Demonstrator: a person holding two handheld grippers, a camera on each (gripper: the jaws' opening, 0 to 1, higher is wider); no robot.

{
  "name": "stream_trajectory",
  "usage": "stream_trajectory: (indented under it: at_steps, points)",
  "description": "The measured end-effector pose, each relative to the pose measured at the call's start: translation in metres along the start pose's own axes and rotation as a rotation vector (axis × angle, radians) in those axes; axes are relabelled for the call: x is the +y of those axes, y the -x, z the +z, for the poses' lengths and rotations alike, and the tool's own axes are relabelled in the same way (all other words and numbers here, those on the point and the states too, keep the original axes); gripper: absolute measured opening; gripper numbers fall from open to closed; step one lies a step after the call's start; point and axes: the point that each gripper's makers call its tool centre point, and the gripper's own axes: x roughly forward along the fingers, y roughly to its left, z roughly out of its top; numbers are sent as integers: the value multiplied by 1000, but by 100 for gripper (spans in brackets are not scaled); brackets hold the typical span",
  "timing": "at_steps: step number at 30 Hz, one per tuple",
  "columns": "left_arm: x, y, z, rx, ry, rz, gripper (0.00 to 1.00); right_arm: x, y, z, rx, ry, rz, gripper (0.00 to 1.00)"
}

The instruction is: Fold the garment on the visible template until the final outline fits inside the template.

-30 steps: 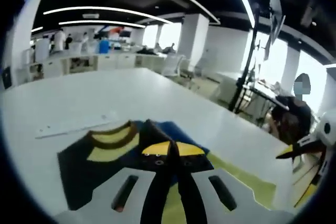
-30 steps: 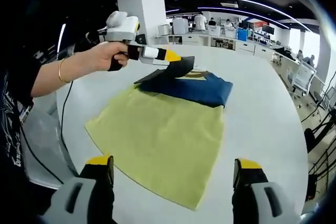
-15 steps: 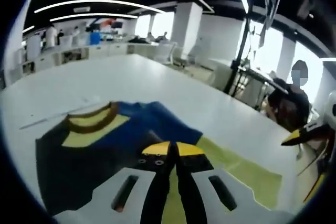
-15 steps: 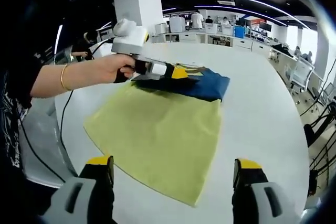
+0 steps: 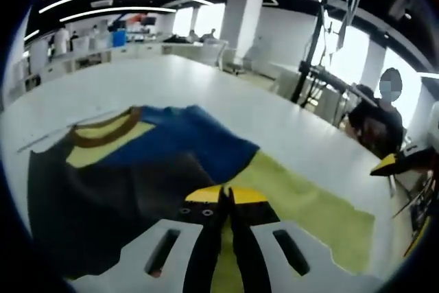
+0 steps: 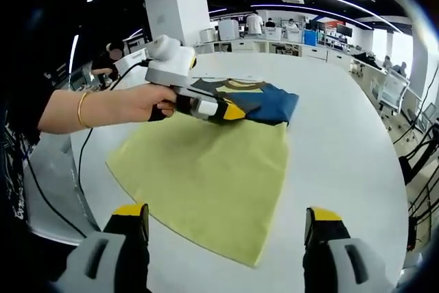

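The left claw (image 5: 226, 200) has its yellow-tipped jaws pressed together, with only a thin slit between them, low over the near edge of the garment (image 5: 137, 169); whether a fold of cloth is caught between the tips cannot be told. In the right gripper view the same left claw (image 6: 230, 112), gripped by a hand (image 6: 140, 104) wearing a bracelet, sits at the garment's (image 6: 264, 104) near edge, where it meets the template (image 6: 206, 176). The right claw (image 6: 226, 221) is spread wide, its two jaws well apart and touching nothing, above the near end of the template.

One garment, dark with blue and yellow panels and a brown collar, lies bunched across the far end of one yellow-green template, which is spread flat on the white desk (image 6: 343, 156). Two claws are in play.
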Motion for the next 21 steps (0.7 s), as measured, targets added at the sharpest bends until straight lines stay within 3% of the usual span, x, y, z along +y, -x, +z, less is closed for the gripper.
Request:
stream_trajectory:
  at_steps: [14, 17, 21]
  points:
    - [-6, -6, -11, 27, 7, -22, 2, -5, -2, 2, 3, -1, -8, 94]
    - [-9, -5, -8, 18, 5, -29, 6, -5, -2, 3, 2, 1, -9, 94]
    - [-10, 2, 3, -7, -2, -26, 20, -8, 0, 7, -4, 3, -19, 94]
